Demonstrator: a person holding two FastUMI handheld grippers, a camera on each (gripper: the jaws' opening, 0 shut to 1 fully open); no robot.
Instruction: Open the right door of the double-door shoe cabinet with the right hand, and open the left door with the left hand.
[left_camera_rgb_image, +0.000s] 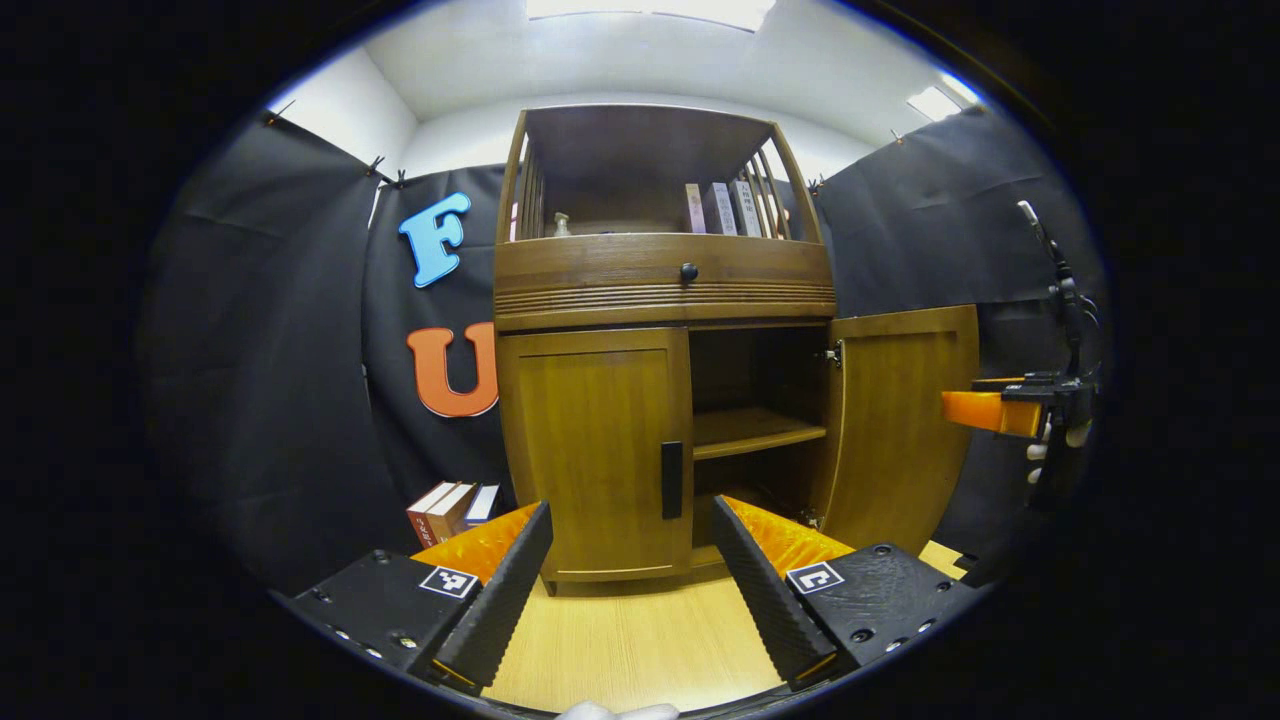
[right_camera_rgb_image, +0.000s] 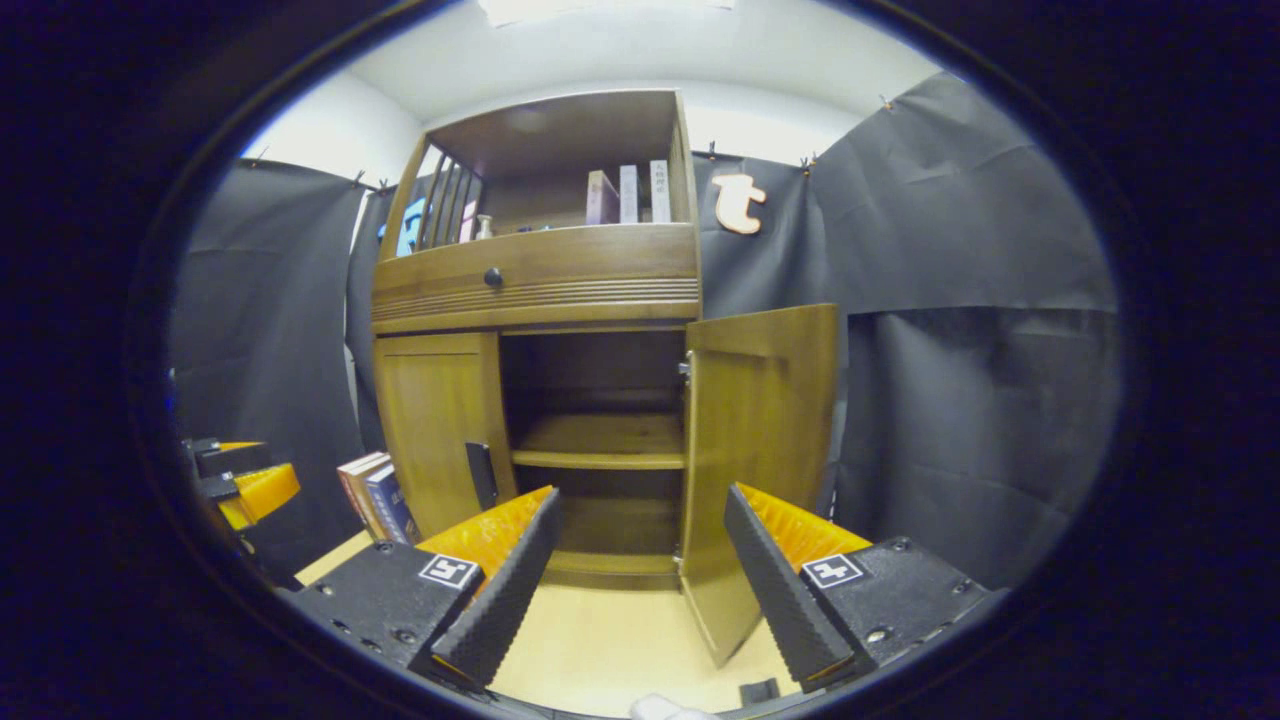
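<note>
Left gripper view: shoe cabinet (left_camera_rgb_image: 665, 290), right door (left_camera_rgb_image: 900, 425) ajar, left door (left_camera_rgb_image: 598, 455) closed, both claws released.

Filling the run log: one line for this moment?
right door: open | left door: shut | left gripper: open, facing it | right gripper: open, holding nothing
</note>
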